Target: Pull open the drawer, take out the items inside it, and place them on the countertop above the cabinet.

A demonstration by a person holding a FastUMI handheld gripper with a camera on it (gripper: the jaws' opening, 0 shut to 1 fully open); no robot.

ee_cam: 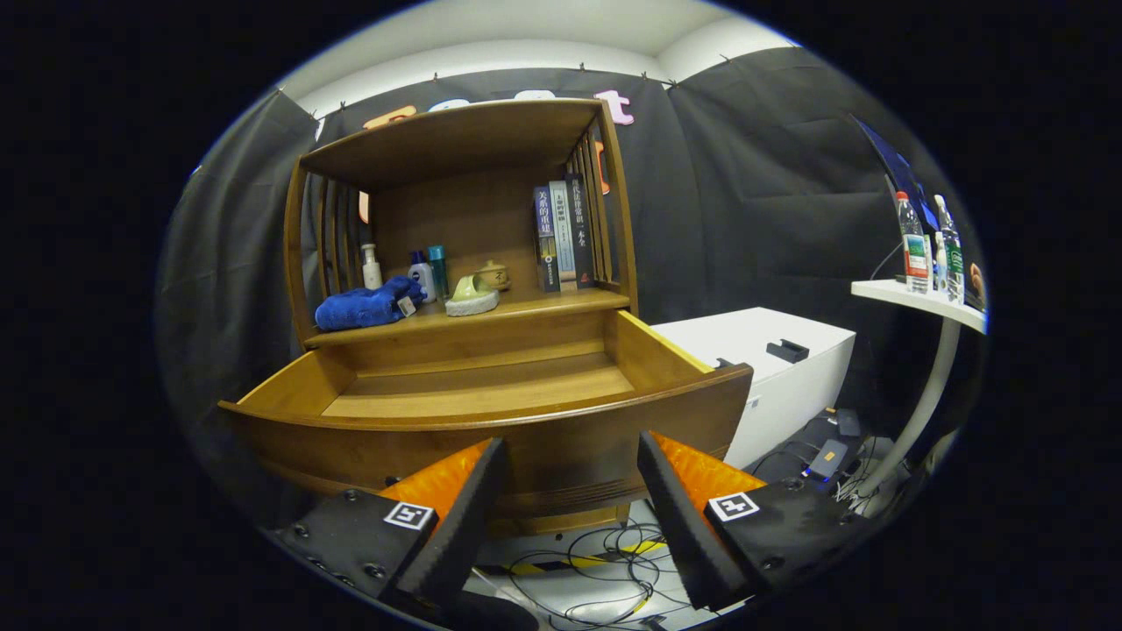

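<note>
A wooden cabinet stands ahead with its drawer (491, 394) pulled fully out; the drawer's bare wooden bottom shows and nothing lies in it. On the countertop (526, 308) above rest a blue towel (368, 304), a white pump bottle (372, 266), two small bottles (430, 272), a pale green slipper-like item (472, 295), a small clay pot (494, 274) and several upright books (564, 235). My gripper (570, 460) hangs open in front of the drawer's front panel, a little below its top edge, with nothing between the fingers.
A white box-like unit (771, 359) sits right of the cabinet. Farther right, a white shelf (920, 302) on a curved stand carries water bottles (916, 245). Cables and small devices (614, 561) lie on the floor below the drawer.
</note>
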